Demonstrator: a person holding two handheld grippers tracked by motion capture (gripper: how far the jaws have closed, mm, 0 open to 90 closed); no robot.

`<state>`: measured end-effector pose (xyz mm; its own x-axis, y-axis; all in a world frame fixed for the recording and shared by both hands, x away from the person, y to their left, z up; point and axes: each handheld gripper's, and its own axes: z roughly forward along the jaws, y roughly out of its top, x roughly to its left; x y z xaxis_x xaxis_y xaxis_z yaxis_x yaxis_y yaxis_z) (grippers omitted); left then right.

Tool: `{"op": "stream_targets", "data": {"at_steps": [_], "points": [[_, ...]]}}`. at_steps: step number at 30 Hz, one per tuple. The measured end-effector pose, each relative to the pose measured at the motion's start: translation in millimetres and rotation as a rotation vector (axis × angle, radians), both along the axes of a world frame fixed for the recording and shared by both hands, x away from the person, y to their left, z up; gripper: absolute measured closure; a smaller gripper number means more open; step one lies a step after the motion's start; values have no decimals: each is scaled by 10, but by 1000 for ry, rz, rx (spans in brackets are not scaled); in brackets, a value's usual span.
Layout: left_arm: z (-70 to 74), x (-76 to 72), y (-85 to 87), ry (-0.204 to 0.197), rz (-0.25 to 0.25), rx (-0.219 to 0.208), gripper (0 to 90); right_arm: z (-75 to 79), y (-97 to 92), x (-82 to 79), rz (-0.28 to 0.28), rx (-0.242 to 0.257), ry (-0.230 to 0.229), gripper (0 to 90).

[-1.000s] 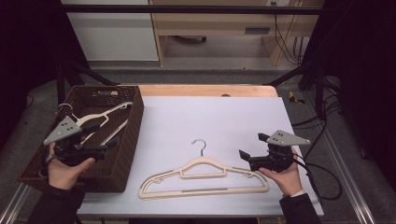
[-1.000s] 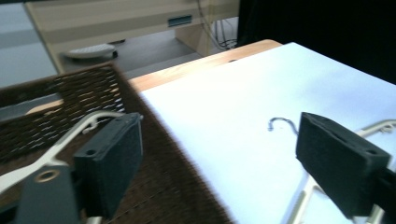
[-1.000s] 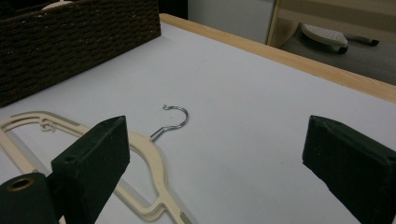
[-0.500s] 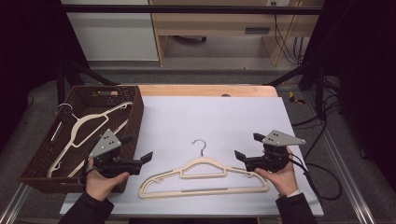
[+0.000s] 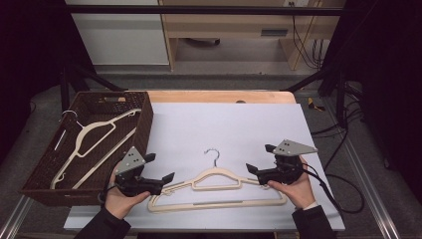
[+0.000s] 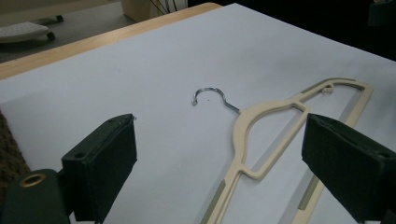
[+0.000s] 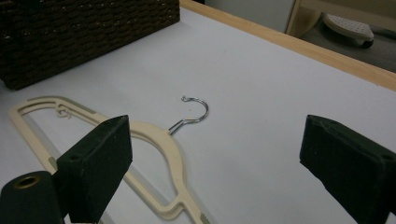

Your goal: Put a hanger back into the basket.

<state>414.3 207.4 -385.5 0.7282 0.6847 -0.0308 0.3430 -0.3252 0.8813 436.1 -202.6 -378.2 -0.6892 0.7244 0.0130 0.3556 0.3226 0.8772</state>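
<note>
A cream plastic hanger (image 5: 219,186) with a metal hook (image 5: 214,154) lies flat on the white table top (image 5: 229,129), near the front edge. My left gripper (image 5: 160,167) is open at the hanger's left end, its jaws wide apart and holding nothing. At the hanger's right end my right gripper (image 5: 259,158) is open too. In the left gripper view the hanger (image 6: 261,140) runs between the spread jaws of the left gripper (image 6: 219,126), hook (image 6: 212,93) farther off. In the right gripper view the hanger (image 7: 159,140) lies by the left jaw of the right gripper (image 7: 215,123).
A dark wicker basket (image 5: 142,124) stands at the table's left, holding two more cream hangers (image 5: 94,137). A wooden strip (image 5: 219,96) edges the table's far side. Cables (image 5: 343,184) trail off the right edge. The basket wall (image 7: 84,32) shows in the right gripper view.
My left gripper has left the basket and moved right to the hanger's left end, still open. The right gripper has barely shifted. The hanger lies where it was.
</note>
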Motion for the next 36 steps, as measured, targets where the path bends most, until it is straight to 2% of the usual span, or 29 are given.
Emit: {"op": "stream_targets", "data": {"at_steps": [6, 12, 18, 19, 26, 30, 34, 36], "points": [[-68, 7, -73, 19, -27, 17, 101, 60, 176, 66, 42, -81, 18, 104], [-137, 26, -116, 33, -48, 39, 101, 61, 406, 186, 91, -185, 67, 127], [-172, 54, -119, 48, -60, 49, 101, -40, 632, 347, 142, -308, 155, 161], [-177, 60, -112, 52, -59, 48, 101, -51, 660, 363, 133, -322, 167, 169], [-179, 82, -69, 59, -53, 48, 101, -181, 860, 537, 181, -403, 255, 206], [-185, 91, -69, 63, -53, 52, 101, -235, 945, 608, 206, -440, 294, 233], [-177, 95, -60, 64, -58, 55, 101, -321, 1026, 680, 229, -508, 332, 258], [-173, 100, -52, 63, -59, 53, 101, -360, 1052, 716, 242, -526, 341, 278]]}}
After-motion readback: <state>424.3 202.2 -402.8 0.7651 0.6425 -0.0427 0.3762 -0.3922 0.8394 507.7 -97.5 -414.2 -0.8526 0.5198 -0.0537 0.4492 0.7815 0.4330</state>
